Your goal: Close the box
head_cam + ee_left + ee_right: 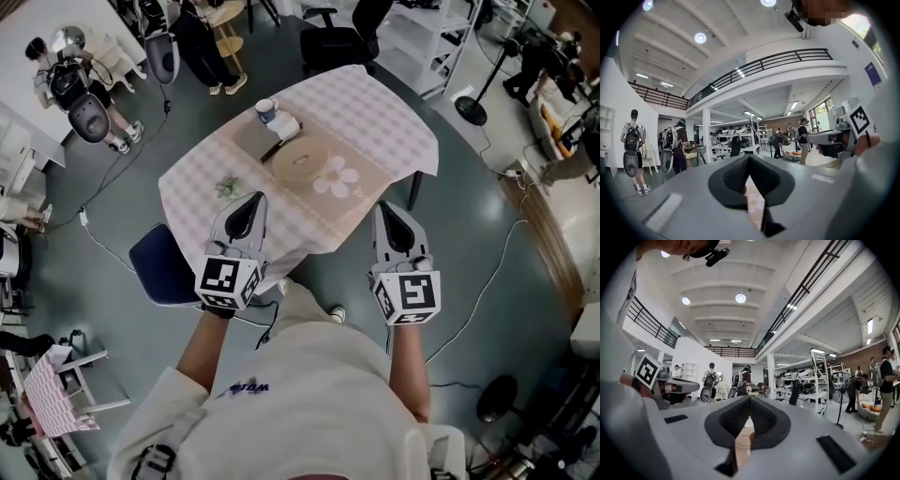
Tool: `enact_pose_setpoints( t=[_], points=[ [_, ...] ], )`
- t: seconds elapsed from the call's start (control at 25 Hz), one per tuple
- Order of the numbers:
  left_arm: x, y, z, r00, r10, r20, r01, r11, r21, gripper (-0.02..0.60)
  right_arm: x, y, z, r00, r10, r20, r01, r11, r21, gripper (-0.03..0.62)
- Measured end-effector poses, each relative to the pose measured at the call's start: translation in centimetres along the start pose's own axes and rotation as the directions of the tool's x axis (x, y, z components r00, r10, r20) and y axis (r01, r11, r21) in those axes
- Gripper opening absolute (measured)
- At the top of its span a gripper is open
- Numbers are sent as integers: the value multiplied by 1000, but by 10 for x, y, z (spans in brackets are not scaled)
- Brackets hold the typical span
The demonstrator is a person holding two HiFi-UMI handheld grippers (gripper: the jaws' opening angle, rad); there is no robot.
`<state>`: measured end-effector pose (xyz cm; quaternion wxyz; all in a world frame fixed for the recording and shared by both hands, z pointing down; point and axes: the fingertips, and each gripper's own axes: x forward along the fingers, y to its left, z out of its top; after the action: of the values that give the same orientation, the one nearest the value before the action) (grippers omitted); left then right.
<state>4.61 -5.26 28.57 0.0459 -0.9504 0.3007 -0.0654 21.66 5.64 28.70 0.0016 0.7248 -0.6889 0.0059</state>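
Head view: my left gripper (256, 200) and right gripper (383, 208) hover clenched and empty at the near edge of the pink checked tablecloth (394, 122). The flat tan cardboard box with a white flower print (336, 178) lies mid-table, well apart. If I reach in shut, I'd likely shove it — the loose cloth could bunch and tip the small white-and-blue cup (267, 111) beyond.

Left gripper view: ribbed black pads (733, 176) meet, nothing between.

Right gripper view: the same — smooth grey shells, jaws together.

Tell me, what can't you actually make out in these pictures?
- Box: head view, too small to tell open from closed.
- Cup: head view, contents too small to see.
- Table: both gripper views, hidden behind the shut jaws but for a sliver.
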Motion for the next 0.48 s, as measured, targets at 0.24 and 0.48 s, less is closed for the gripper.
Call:
enact_pose_setpoints(
  t=[0.24,0.48],
  points=[
    [-3,3,1,1000,13,-1,-13,1000,-1,0,4,6,-3,1000,17,-14,-17,1000,-7,3],
    [-7,5,-3,1000,18,-6,-18,1000,0,0,8,13,-7,999,30,-34,-30,999,-19,3]
  ],
)
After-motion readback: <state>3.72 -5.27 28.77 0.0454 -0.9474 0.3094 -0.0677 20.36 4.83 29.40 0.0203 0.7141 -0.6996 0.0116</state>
